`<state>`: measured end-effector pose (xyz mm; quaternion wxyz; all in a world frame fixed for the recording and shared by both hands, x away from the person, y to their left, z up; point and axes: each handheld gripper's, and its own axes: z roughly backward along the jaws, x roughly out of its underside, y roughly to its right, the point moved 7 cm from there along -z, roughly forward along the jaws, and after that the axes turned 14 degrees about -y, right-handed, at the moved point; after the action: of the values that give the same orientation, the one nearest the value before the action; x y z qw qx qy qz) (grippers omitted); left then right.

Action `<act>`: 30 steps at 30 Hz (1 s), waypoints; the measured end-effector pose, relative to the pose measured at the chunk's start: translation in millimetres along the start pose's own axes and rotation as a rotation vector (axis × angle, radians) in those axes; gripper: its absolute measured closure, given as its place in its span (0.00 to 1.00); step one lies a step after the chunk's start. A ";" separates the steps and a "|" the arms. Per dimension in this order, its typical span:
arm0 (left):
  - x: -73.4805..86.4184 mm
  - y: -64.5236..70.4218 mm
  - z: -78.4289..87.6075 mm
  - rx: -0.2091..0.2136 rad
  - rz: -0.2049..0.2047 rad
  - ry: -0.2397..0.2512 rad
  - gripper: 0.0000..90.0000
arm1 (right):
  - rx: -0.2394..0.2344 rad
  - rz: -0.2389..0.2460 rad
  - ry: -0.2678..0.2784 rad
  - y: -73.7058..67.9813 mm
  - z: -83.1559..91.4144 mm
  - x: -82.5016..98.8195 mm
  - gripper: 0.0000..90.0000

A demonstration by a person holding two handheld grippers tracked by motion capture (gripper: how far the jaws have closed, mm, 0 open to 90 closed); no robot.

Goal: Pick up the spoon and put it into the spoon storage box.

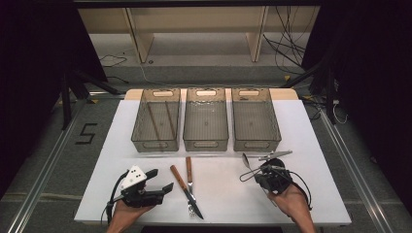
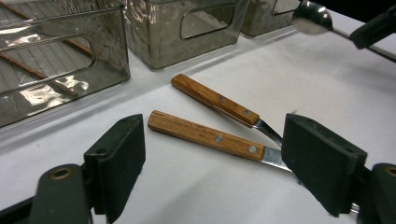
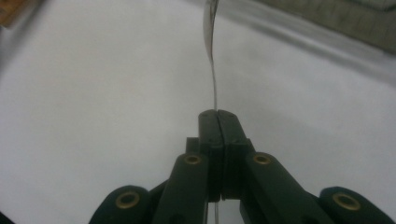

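While my right gripper (image 3: pixel 217 116) pinches the spoon (image 1: pixel 247 162), my left gripper (image 2: pixel 212 163) gapes; knife (image 1: pixel 183 187) and fork (image 1: pixel 190 180) wait mid-desk (image 1: pixel 228 194).

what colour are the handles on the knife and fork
Brown wood with small metal rivets, on the knife and fork; clearest in the left gripper view.

Three bins (image 1: pixel 206 121) wall off the upper middle of your table (image 1: pixel 320 194). Below them, a knife (image 1: pixel 185 190) and fork (image 1: pixel 190 180) cross the centre. Bare white surface lies open at lower middle-right and along both edges.
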<state>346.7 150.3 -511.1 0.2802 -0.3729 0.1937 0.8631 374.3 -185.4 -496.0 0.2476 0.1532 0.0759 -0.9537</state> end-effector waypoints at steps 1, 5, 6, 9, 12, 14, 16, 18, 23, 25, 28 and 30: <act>0.0 -0.1 0.1 0.000 0.000 0.000 0.24 | -0.008 0.004 0.013 -1.9 3.8 -3.4 1.00; 0.0 -0.7 0.7 -0.001 0.000 0.004 0.24 | -0.047 0.009 0.074 -7.4 17.1 -21.8 1.00; 0.0 -0.8 0.9 0.000 0.001 0.005 0.24 | -0.059 0.010 0.089 -8.5 19.5 -27.4 1.00; -0.2 -1.4 1.5 -0.001 0.000 0.012 0.24 | -0.087 0.011 0.123 -12.3 24.5 -45.6 1.00; -1.1 -1.5 2.0 0.003 0.005 0.029 0.24 | -0.104 0.008 0.157 -17.0 28.0 -64.4 1.00; -1.1 -1.2 2.3 0.008 0.005 0.032 0.23 | -0.119 0.007 0.177 -20.4 30.3 -76.3 1.00; -1.1 -1.2 2.2 0.009 0.005 0.033 0.22 | -0.137 0.009 0.193 -24.2 32.3 -87.5 1.00; -1.1 -1.3 2.2 0.009 0.006 0.034 0.22 | -0.152 0.010 0.206 -28.3 34.0 -98.4 1.00; -1.5 -1.5 3.0 0.013 0.005 0.043 0.21 | -0.179 0.012 0.219 -36.3 35.7 -123.9 1.00; -1.4 -1.7 3.2 0.015 0.006 0.044 0.21 | -0.177 0.011 0.220 -37.8 35.2 -133.3 1.00; -1.5 -2.1 3.1 0.013 0.006 0.046 0.20 | -0.187 0.008 0.222 -40.8 34.0 -146.1 1.00; -1.7 -2.3 3.6 0.012 0.004 0.048 0.20 | -0.178 0.011 0.222 -42.1 32.4 -153.9 1.00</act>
<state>347.1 153.5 -507.8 0.2762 -0.3915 0.2064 0.8532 473.0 -87.0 -411.8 0.2557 0.2356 0.1862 -0.9190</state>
